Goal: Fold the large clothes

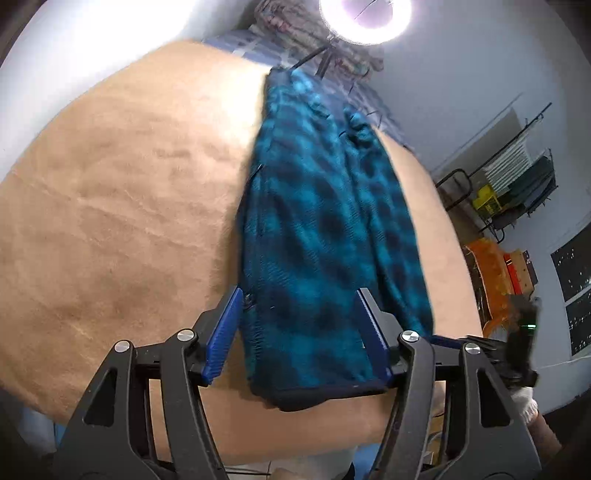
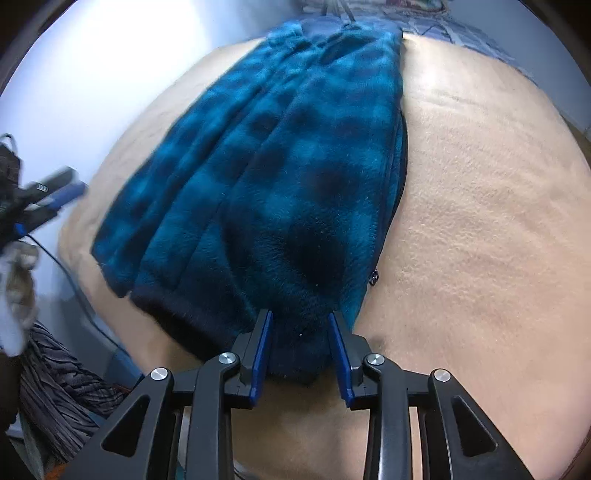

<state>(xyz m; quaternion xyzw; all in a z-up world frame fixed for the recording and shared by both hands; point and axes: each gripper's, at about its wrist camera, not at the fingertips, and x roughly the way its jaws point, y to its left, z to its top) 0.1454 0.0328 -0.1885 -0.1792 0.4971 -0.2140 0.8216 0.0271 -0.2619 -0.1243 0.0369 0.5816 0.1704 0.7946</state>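
A blue and black plaid fleece garment (image 1: 317, 206) lies folded lengthwise into a long strip on a tan blanket (image 1: 122, 206). My left gripper (image 1: 301, 299) is open, its blue pads on either side of the garment's near dark hem. In the right wrist view the same garment (image 2: 280, 158) stretches away from me. My right gripper (image 2: 300, 319) has its jaws part closed around the near corner of the dark hem; the fabric fills the gap. The left gripper (image 2: 61, 190) shows at the left edge of that view, blurred.
The tan blanket (image 2: 480, 229) covers a bed. A ring light (image 1: 365, 16) glares at the far end. Shelving with boxes (image 1: 513, 184) and an orange item (image 1: 487, 269) stand to the right. Striped dark cloth (image 2: 62, 380) hangs off the bed's left.
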